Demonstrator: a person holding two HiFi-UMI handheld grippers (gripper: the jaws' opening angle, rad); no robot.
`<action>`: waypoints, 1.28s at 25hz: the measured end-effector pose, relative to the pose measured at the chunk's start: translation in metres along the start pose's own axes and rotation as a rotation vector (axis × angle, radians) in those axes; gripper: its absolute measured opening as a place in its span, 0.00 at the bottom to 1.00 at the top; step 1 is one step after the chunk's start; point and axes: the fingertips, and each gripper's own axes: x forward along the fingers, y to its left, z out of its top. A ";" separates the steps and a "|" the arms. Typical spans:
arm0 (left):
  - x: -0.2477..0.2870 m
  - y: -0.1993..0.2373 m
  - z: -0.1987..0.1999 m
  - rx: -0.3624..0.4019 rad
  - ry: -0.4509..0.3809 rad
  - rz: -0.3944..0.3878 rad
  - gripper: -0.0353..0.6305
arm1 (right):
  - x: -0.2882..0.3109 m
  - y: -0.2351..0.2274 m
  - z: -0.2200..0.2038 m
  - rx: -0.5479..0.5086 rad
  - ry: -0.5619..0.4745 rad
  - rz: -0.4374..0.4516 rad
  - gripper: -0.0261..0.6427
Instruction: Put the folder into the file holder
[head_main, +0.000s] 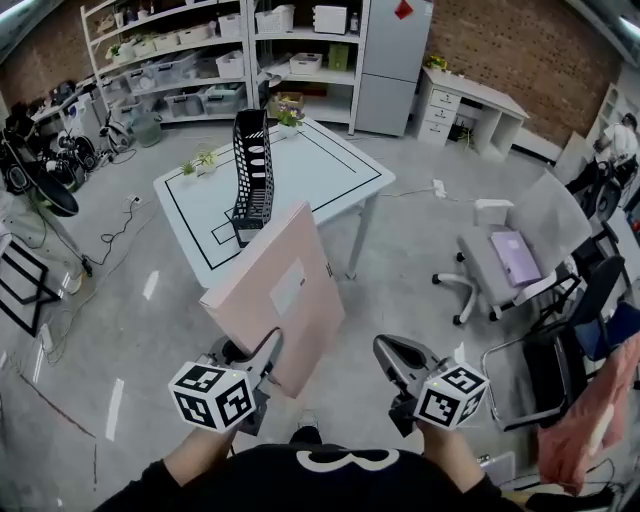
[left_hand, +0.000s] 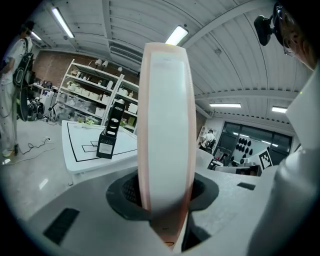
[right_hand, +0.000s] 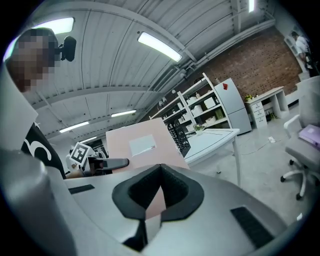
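Observation:
A large pink folder (head_main: 280, 290) with a white label stands upright over the floor, and my left gripper (head_main: 262, 352) is shut on its lower edge. In the left gripper view the folder's spine (left_hand: 165, 125) fills the gap between the jaws of the left gripper (left_hand: 162, 200). The black mesh file holder (head_main: 253, 175) stands upright on the white table (head_main: 330, 165), beyond the folder. My right gripper (head_main: 392, 355) hovers to the folder's right, shut and holding nothing. From the right gripper (right_hand: 157, 192) I see the folder (right_hand: 145, 142) and the file holder (right_hand: 179, 136) behind it.
Small potted plants (head_main: 200, 160) sit on the table's far edge. A grey office chair (head_main: 510, 255) with a purple item stands to the right, with darker chairs and a pink cloth (head_main: 590, 410) nearer. Shelving (head_main: 200, 50) and a grey cabinet (head_main: 395, 60) line the back wall.

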 end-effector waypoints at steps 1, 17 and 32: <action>0.006 0.010 0.003 -0.004 -0.001 0.011 0.27 | 0.011 -0.007 0.002 -0.002 0.007 0.002 0.04; 0.064 0.094 0.070 -0.012 -0.085 0.096 0.27 | 0.121 -0.061 0.034 -0.025 0.056 0.045 0.05; 0.099 0.124 0.140 -0.020 -0.194 0.250 0.27 | 0.228 -0.103 0.111 -0.075 0.101 0.257 0.05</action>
